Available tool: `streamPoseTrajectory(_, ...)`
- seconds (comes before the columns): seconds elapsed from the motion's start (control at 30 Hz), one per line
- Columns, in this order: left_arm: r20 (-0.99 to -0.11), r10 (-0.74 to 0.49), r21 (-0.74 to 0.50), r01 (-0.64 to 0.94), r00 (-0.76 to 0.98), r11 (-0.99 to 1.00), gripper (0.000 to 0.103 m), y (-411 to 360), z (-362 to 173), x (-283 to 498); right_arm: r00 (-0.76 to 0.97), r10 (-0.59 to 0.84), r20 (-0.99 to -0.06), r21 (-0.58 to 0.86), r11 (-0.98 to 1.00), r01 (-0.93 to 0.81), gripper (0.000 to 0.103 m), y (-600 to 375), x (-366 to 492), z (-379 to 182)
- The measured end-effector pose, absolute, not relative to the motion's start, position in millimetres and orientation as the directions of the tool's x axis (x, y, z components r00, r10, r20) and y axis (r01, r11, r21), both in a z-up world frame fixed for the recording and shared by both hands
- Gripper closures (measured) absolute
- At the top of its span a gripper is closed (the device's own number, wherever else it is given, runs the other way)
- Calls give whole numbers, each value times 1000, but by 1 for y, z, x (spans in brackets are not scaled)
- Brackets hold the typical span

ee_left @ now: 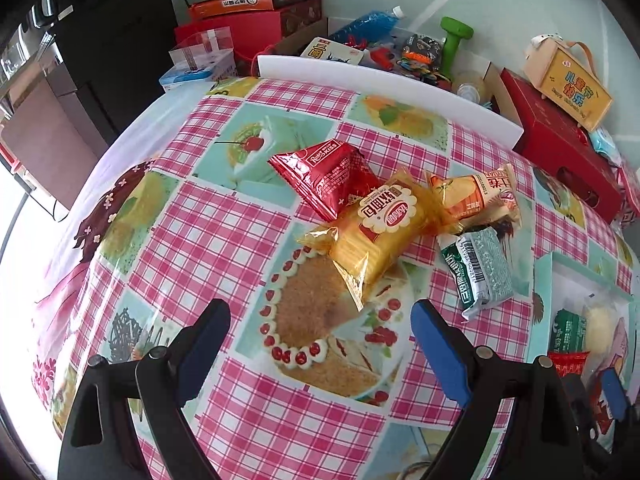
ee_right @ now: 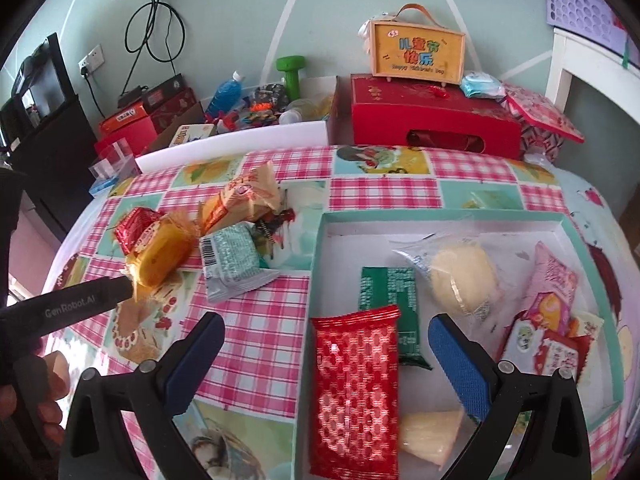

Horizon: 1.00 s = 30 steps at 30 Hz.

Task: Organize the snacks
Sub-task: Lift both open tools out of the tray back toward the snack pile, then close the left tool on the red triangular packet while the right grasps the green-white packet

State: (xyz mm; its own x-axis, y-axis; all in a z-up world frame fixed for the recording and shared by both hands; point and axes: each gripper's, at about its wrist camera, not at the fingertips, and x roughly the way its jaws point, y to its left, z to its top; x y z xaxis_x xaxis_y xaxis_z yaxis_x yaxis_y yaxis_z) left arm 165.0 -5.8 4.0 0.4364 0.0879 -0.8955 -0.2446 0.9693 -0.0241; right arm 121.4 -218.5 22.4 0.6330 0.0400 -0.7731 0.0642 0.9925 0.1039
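Partly, snacks are being gathered: several are lying in the teal box [ee_right: 316, 280] at lower right, while four packets, among them the yellow bread packet [ee_left: 376, 232], are being left on the worktop [ee_left: 224, 240]; the left claw [ee_left: 320, 320] and right claw [ee_right: 326, 340] are being held open, empty.

Checked pink tablecloth [ee_left: 224, 236] printed with cake pictures. Behind it a white board [ee_left: 392, 88], then clutter along the wall: green dumbbell [ee_right: 291, 74], blue bottle [ee_right: 226, 94], red gift box [ee_right: 432, 120] with a yellow handled box [ee_right: 418, 54] standing on top, orange carton [ee_left: 232, 6], clear plastic box [ee_left: 202, 56]. Black cabinet [ee_left: 116, 52] at left, wall socket [ee_right: 91, 60] with cables.
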Motion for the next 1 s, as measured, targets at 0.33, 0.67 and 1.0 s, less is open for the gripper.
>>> streamPoseTrajectory(0.33,-882,42,-98,-268,469,958,11,11,14,179,668,66,-741,117,993,31,0,-207,133,30)
streamPoseTrajectory(0.67,-871,18,-149,-299,490,942,11,29,17,197,682,92,-725,124,992,-2,0,-186,156,36)
streamPoseTrajectory(1.0,-870,1,-114,-202,493,973,11,26,13,237,663,94,-742,110,994,-18,4,-170,182,23)
